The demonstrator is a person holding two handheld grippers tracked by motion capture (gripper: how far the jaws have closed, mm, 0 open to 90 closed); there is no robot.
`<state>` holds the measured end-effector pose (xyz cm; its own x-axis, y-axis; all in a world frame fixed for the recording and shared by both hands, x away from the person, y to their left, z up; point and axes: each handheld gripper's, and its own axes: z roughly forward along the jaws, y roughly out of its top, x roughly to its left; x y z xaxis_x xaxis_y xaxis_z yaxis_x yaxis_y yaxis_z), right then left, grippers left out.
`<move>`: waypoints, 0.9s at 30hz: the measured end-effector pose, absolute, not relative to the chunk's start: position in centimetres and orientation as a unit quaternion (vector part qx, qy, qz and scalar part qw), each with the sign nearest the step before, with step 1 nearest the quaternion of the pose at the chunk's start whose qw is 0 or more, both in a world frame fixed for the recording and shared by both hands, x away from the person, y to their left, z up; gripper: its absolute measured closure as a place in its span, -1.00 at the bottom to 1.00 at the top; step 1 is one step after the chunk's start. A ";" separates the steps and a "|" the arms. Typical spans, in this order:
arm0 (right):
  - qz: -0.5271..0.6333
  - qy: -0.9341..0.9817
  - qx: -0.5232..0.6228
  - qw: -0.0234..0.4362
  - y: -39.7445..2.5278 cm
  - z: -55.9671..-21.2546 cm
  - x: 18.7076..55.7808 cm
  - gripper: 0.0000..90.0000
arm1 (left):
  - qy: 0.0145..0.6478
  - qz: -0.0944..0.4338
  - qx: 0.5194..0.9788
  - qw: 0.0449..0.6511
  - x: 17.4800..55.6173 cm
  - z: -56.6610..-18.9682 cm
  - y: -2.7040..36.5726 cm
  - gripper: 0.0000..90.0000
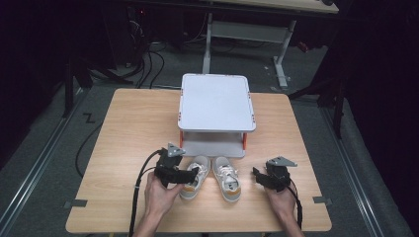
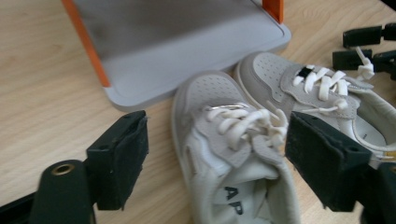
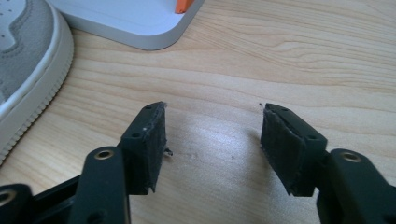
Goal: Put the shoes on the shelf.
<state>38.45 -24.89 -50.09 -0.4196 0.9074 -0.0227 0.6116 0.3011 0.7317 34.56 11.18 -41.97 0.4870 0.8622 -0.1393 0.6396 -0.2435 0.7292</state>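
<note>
Pale wood tabletop point(image 1: 133, 128), square, with a grey two-level stand point(image 1: 216, 101) on orange posts at the middle rear. At the left, left gripper point(image 1: 190, 174) in the person's left hand point(image 1: 159, 192), black cable trailing off the near edge, grey three-cornered plate on top, tips at the heel end of the left shoe point(image 1: 195, 177). Seen from the left gripper view: jaws wide apart, one black pad either side of that left shoe point(image 2: 229, 154), straddling its collar and laces without clamping; whether the pads touch the sides, cannot tell. White laces in a loose bow, perforated toe pointing at the lower shelf of the stand point(image 2: 187, 42) and lying just beside its front edge. Next along, right shoe point(image 1: 227, 177), parallel to its mate and just beside it, toe likewise toward the stand, tan patch at the heel; also visible in the left gripper view point(image 2: 317, 88), touching or nearly touching the first shoe. Farther right, right gripper point(image 1: 257, 174) in the right hand point(image 1: 281, 197), near the right shoe but apart from it. Seen from the right gripper view point(image 3: 212, 135): jaws spread open over bare wood, nothing between them, sole edge of a shoe point(image 3: 32, 70) at the far left and a corner of the stand point(image 3: 140, 23) above.
</note>
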 end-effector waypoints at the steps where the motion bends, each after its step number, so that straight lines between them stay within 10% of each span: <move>1: 0.331 0.778 0.486 0.224 -24.9 -50.1 38.4 -0.01 | 0.485 0.152 0.772 0.381 34.5 -41.9 11.7 -0.43; 7: 0.350 0.787 0.459 0.218 -23.9 -49.8 36.3 0.33 | 0.496 0.174 0.763 0.377 34.2 -43.0 14.1 -0.15; 27: 0.372 0.810 0.424 0.159 -21.3 -49.9 34.1 0.34 | 0.518 0.126 0.767 0.358 33.6 -48.7 14.0 -0.07</move>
